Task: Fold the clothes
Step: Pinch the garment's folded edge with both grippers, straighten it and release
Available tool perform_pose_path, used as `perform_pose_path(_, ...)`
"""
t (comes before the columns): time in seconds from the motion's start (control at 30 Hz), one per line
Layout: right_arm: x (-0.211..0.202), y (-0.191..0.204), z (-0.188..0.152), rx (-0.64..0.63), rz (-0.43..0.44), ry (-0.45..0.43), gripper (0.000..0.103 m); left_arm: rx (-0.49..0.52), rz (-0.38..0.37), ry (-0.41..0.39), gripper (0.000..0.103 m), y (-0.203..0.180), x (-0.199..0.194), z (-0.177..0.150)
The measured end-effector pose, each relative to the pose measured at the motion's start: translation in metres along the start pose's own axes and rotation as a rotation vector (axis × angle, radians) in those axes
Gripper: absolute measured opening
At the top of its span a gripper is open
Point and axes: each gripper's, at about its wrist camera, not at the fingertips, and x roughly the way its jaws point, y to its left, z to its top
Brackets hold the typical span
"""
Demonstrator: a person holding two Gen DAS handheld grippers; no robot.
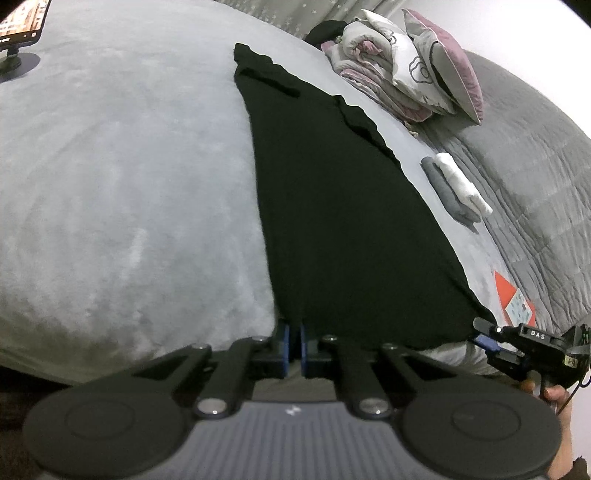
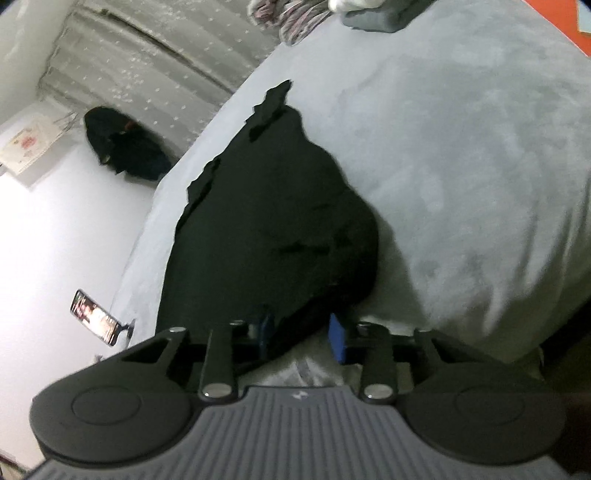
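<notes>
Bed (image 1: 110, 166) covered with pale grey plush blanket, filling most of both views. Grey quilted cover (image 1: 524, 177) on right side. Pillows and bundled bedding (image 1: 406, 66) piled at far end. Grey speckled curtain (image 2: 147, 55) behind bed. White wall (image 2: 55, 229) on left.

Your jaws meet one black garment (image 1: 343, 206); beyond them: two folded clothes (image 1: 456, 188), two pillows (image 1: 432, 62), one phone (image 1: 22, 22), one orange card (image 1: 511, 295).

Both wrist views look steeply down along their claws, close over the bed (image 1: 110, 166) edge. Both share the black garment (image 1: 332, 221), which runs toward 12 o'clock in the left view and 11 in the right.
</notes>
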Motion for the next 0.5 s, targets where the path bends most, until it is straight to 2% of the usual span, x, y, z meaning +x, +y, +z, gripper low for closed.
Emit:
perform_pose_path(0.1, -0.004, -0.005, -0.005, 0.047, -0.022, -0.016, 0.004, 0.0, 0.0, -0.003, 0.005, 0.0, -0.001, -0.001)
perform_pose_path(0.2, -0.011, -0.005, -0.012, 0.061, -0.015, -0.022, 0.004, 0.007, -0.002, -0.001, 0.005, -0.001, -0.006, -0.001)
perform_pose_path(0.33, -0.019, 0.003, -0.02, 0.037, -0.011, -0.021, 0.004, 0.009, 0.039, 0.015, 0.005, 0.006, -0.009, -0.001)
perform_pose_path(0.5, -0.006, -0.001, -0.029, 0.011, -0.074, 0.025, 0.005, 0.016, 0.044, 0.026, 0.006, 0.006, -0.004, -0.002)
